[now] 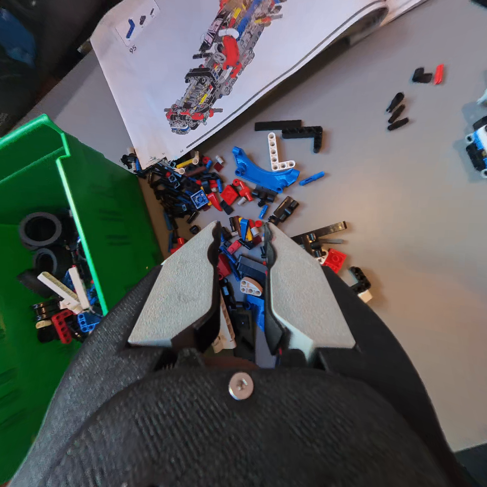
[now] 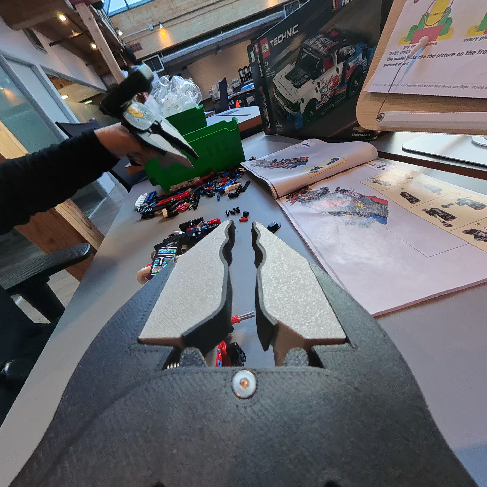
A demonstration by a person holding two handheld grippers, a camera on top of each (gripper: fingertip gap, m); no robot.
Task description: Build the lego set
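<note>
My left gripper (image 1: 242, 225) is open and empty. It hovers over a pile of loose Lego pieces (image 1: 200, 189) on the grey table (image 1: 395, 237). A blue curved panel (image 1: 263, 174) and a white L-beam (image 1: 276, 155) lie just beyond the pile. My right gripper (image 2: 243, 224) is slightly open and empty, low over the table. A partly built model (image 2: 168, 253) lies beside its left finger. A red pin (image 2: 242, 317) lies under the fingers. In the right wrist view, a hand holds the left gripper (image 2: 193, 162) above the pile (image 2: 189, 192).
A green bin (image 1: 79, 184) with tyres and parts stands left of the pile; it also shows in the right wrist view (image 2: 216, 150). The open instruction booklet (image 2: 369, 237) lies to the right. The set's box (image 2: 316, 73) stands behind. An office chair (image 2: 44, 261) is off the table's left edge. About 40 cm separates my left fingertips from my right.
</note>
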